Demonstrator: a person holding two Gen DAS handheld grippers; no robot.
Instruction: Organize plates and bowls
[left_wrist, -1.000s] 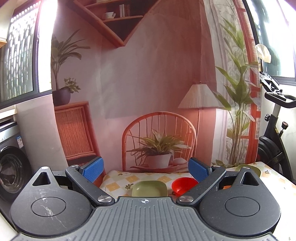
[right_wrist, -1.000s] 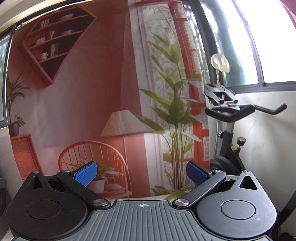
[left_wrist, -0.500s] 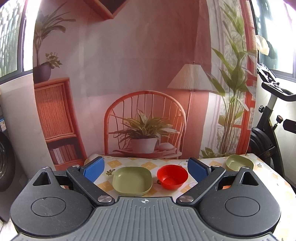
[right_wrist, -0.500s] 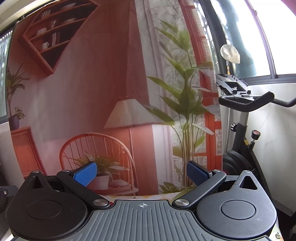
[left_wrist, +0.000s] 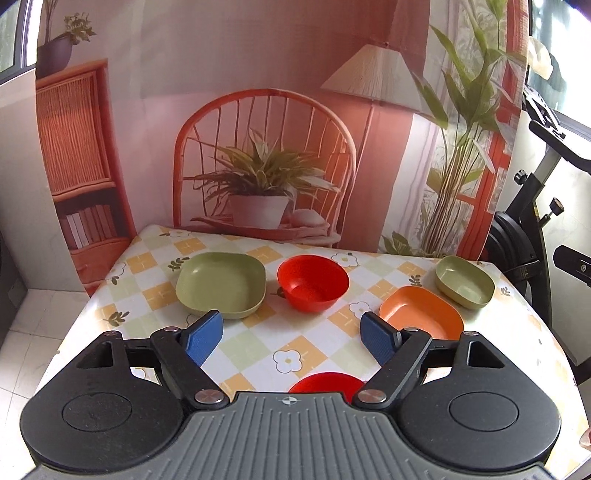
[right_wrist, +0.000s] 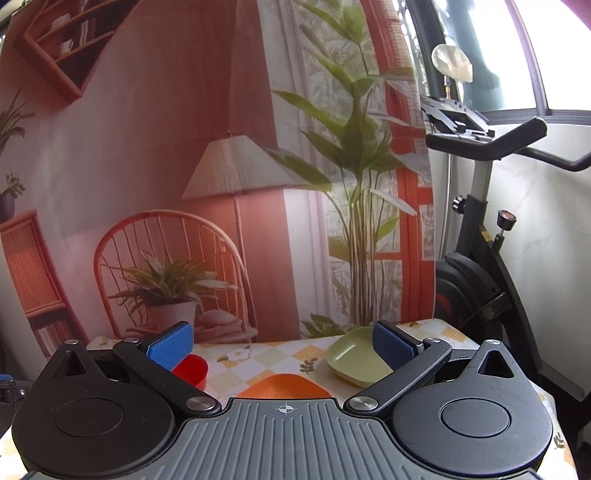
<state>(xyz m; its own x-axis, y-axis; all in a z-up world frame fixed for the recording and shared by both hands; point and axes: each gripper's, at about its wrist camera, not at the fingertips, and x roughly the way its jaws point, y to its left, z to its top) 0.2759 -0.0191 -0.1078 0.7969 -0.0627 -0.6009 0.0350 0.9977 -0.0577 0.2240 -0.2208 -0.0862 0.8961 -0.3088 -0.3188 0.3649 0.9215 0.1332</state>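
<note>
Bare tablecloth (left_wrist: 255, 343) lies ahead of the left tool (left_wrist: 291, 338); 2 bowls beyond.

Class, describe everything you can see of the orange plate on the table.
The orange plate is a shallow, rounded-square dish with a raised rim, matte, plastic-looking and empty. It lies flat on the checked tablecloth, near a green dish, though contact is unclear. The left gripper's right finger hides its near edge.

No readable text, labels or numbers in either view.
</note>
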